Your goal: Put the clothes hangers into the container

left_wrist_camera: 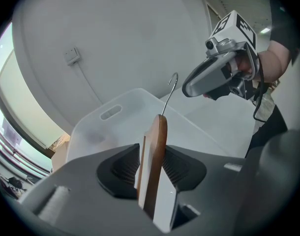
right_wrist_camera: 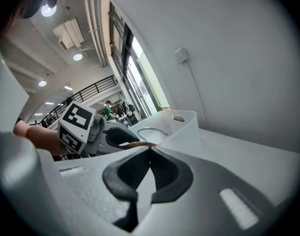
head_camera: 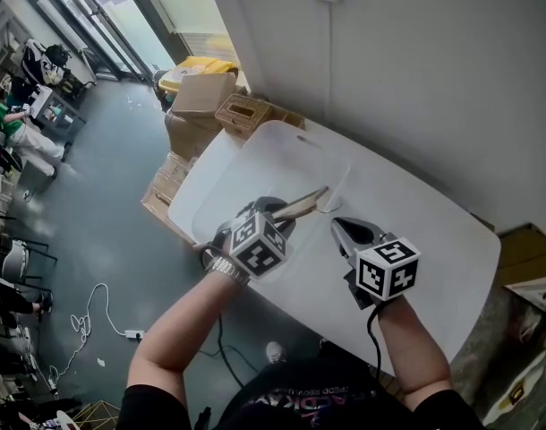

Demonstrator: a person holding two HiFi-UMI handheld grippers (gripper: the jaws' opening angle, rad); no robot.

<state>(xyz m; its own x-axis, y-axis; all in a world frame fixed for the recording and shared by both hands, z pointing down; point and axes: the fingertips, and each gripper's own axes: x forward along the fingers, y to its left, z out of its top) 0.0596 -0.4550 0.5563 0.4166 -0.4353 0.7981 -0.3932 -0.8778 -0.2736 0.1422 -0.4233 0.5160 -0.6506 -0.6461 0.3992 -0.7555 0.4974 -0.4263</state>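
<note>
A wooden clothes hanger (head_camera: 302, 206) with a wire hook (left_wrist_camera: 172, 85) stands edge-on between the jaws of my left gripper (head_camera: 282, 211), over the near rim of the white plastic container (head_camera: 210, 177). The ribbed pads stand a little off the wood on both sides, so the left gripper (left_wrist_camera: 152, 167) is open around the hanger (left_wrist_camera: 157, 149). My right gripper (head_camera: 338, 226) hovers over the white table (head_camera: 434, 222) just right of the hook, its jaw tips together with nothing between them. In the right gripper view, its own jaws (right_wrist_camera: 150, 154) point at the hanger (right_wrist_camera: 140, 144) and the container (right_wrist_camera: 187, 127).
Cardboard boxes (head_camera: 201, 97), a woven basket (head_camera: 246, 110) and a yellow bin (head_camera: 197, 65) stand beyond the table's far left end. A white wall runs along the table's far side. A cable (head_camera: 89, 316) lies on the floor at the left.
</note>
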